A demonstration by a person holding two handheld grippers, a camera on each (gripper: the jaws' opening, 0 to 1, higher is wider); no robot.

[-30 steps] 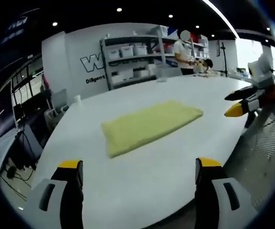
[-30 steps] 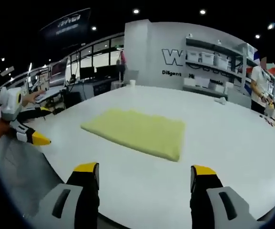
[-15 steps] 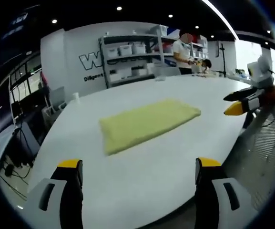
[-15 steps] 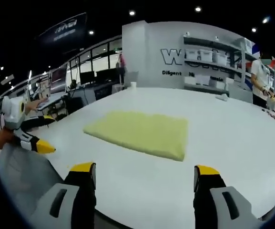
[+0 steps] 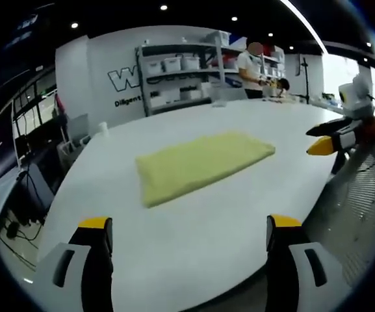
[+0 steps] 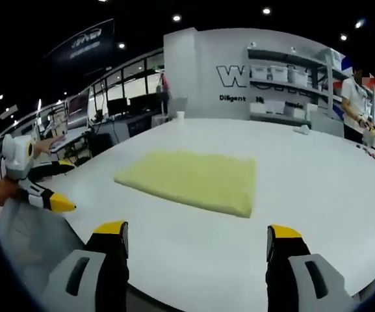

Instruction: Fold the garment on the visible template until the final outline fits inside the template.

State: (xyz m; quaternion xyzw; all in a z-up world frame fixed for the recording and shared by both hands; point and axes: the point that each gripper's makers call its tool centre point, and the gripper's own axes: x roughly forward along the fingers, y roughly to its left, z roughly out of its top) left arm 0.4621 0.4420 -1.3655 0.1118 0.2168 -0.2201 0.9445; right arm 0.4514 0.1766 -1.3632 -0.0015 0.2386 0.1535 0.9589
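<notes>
A pale yellow garment (image 5: 200,163) lies folded into a flat rectangle on the white table (image 5: 193,221); in the right gripper view the garment (image 6: 190,180) sits mid-table. No template outline can be made out around it. My left gripper (image 5: 186,234) is open, held back over the near table edge, apart from the cloth. My right gripper (image 6: 197,240) is open too, likewise short of the garment. The right gripper's yellow-tipped jaws (image 5: 327,140) enter the left gripper view from the right. The left gripper's tip (image 6: 51,203) enters the right gripper view from the left.
Shelving with white bins (image 5: 181,81) stands against the back wall with lettering. A person (image 5: 251,68) works at the far end of the table. Desks and monitors (image 6: 119,104) line the room's side. A small white cup (image 6: 181,115) sits at the table's far edge.
Both views have drifted slightly; the garment lies as before. Both grippers stay open and clear of the cloth.
</notes>
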